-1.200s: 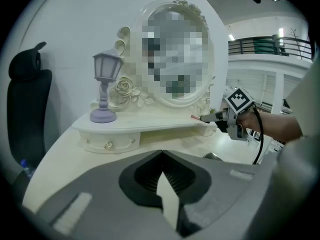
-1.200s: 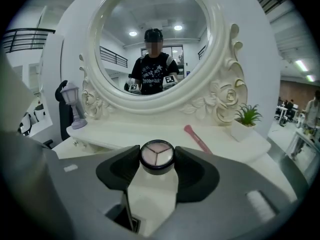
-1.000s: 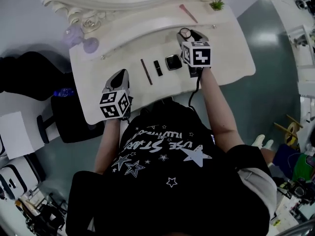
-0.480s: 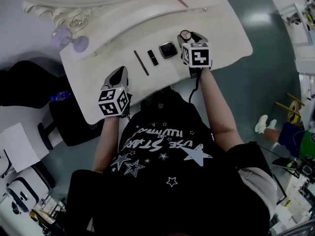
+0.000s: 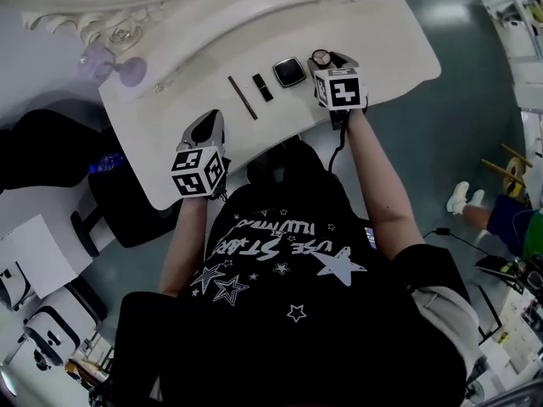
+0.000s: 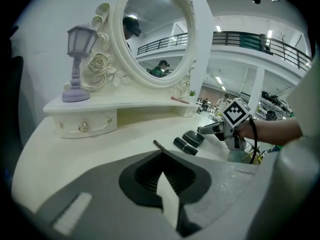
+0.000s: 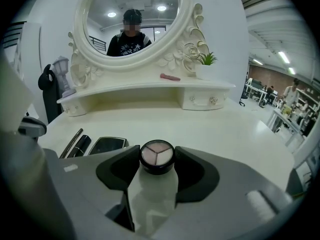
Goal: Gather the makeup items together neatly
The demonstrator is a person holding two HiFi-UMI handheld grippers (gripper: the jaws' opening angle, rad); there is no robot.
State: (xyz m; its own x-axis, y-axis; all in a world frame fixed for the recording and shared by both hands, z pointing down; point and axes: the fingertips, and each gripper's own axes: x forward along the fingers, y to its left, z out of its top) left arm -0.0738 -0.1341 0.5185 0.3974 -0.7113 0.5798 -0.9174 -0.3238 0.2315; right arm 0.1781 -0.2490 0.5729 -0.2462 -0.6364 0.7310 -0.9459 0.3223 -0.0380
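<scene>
My right gripper (image 5: 327, 60) is shut on a round black compact (image 7: 157, 156) with three pale powder shades, held low over the white vanity top (image 5: 373, 41). Just left of it lies a row: a square black compact (image 5: 289, 72), a black lipstick (image 5: 263, 87) and a thin brown pencil (image 5: 243, 97). The same row shows at the left in the right gripper view: square compact (image 7: 108, 145), lipstick (image 7: 81, 145), pencil (image 7: 71, 142). My left gripper (image 5: 207, 125) hovers near the table's front edge, short of the pencil (image 6: 159, 145), shut with nothing in it.
An ornate oval mirror (image 7: 131, 19) stands at the back on a raised shelf with small drawers (image 7: 202, 100). On the shelf are a purple lamp (image 6: 76, 64), a pink stick (image 7: 170, 77) and a small potted plant (image 7: 205, 60). A black chair (image 5: 127, 202) stands left of the table.
My right gripper has come down and nearer to the square compact, still holding the round compact. The left gripper has edged forward toward the pencil.
</scene>
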